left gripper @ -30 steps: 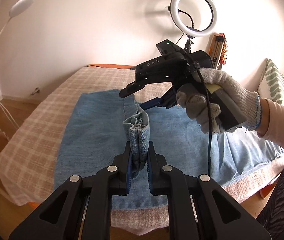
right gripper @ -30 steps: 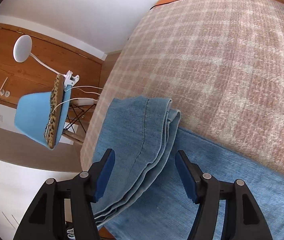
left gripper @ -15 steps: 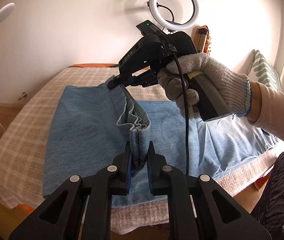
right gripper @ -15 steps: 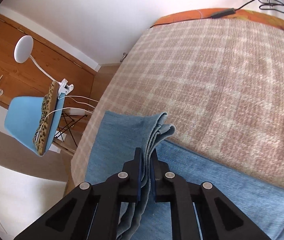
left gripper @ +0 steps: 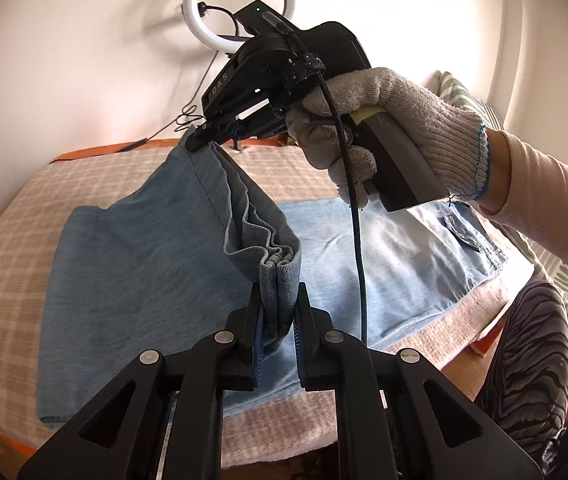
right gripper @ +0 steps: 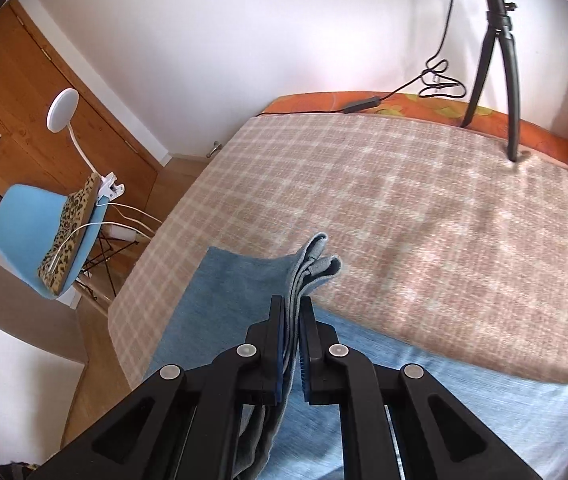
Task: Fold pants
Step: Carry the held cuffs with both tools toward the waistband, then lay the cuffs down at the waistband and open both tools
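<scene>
Light blue denim pants (left gripper: 136, 256) lie across a checked bed cover (left gripper: 8, 248), their leg ends lifted off it. My left gripper (left gripper: 278, 300) is shut on a bunched hem edge (left gripper: 280, 272) close to the camera. Farther back and higher, my right gripper (left gripper: 200, 140), held by a gloved hand (left gripper: 387, 120), is shut on the other corner of the same hem. In the right wrist view the right gripper (right gripper: 292, 316) pinches several cloth layers (right gripper: 311, 268), and the pants (right gripper: 232, 300) hang down from it to the bed.
A ring light (left gripper: 240, 4) on a tripod (right gripper: 495, 48) stands at the bed's far edge with a cable (right gripper: 435, 80) on an orange sheet. A blue chair (right gripper: 40, 232) and clip lamp (right gripper: 64, 112) stand beside the bed. A striped pillow (left gripper: 563, 280) and a person's patterned leg (left gripper: 531, 360) are at right.
The right gripper's jaws, wide around the folded hem, shut on it and rose. Both grippers lifted the leg ends and carried them over the pants toward the waist.
</scene>
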